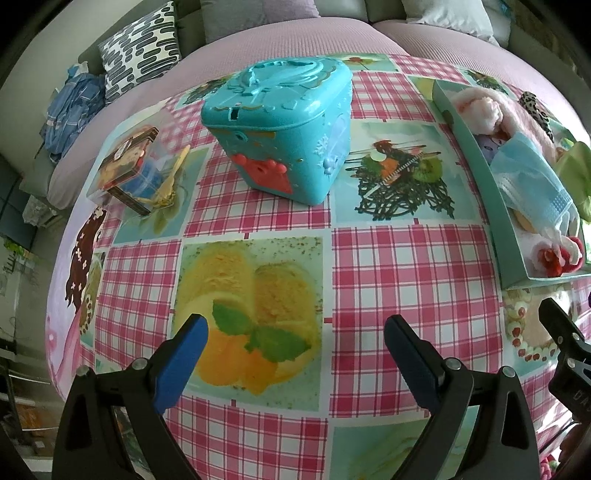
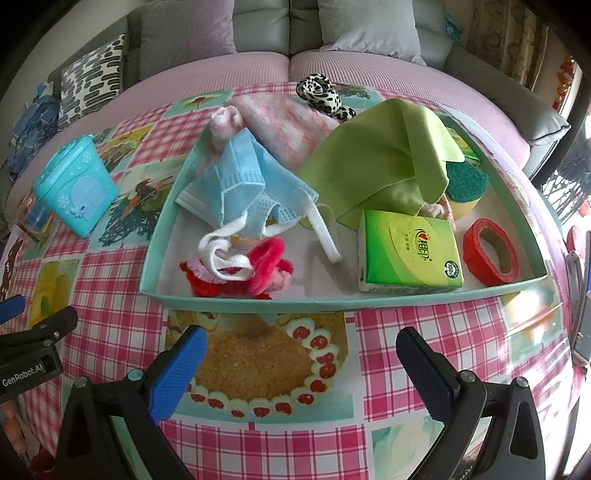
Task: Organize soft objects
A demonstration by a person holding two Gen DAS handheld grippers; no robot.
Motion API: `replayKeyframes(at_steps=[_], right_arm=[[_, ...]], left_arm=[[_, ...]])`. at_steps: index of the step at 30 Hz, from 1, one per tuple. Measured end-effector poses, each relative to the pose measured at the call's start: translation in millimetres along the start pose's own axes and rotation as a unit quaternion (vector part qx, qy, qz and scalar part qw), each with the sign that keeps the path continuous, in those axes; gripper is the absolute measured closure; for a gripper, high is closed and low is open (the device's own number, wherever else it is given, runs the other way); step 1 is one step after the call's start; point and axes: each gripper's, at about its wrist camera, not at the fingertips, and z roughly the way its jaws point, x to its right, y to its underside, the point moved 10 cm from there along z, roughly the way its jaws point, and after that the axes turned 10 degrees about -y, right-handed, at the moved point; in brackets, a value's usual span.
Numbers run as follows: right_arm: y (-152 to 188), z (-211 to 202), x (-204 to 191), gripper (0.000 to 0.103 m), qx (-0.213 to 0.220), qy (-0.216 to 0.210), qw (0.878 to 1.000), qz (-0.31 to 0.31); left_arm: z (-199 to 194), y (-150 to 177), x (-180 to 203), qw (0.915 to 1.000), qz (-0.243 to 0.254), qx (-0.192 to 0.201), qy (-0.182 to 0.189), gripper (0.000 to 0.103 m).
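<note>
A teal tray on the checked tablecloth holds soft items: a blue face mask, a green cloth, a pink knit hat, red and pink scrunchies and a green tissue pack. A leopard-print scrunchie lies at the tray's far edge. My right gripper is open and empty, just in front of the tray. My left gripper is also open and empty over the cloth, with the tray to its right and the mask visible inside.
A teal plastic box stands left of the tray, and a small clear case lies further left. A red tape roll and a sponge sit in the tray's right part. A sofa with cushions runs behind the table.
</note>
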Motion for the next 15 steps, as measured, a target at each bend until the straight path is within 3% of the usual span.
replayKeyframes(at_steps=[15], right_arm=[[-0.1, -0.2, 0.4, 0.0, 0.001, 0.0, 1.0, 0.0]], left_arm=[[-1.9, -2.3, 2.1, 1.0, -0.003, 0.002, 0.005, 0.007]])
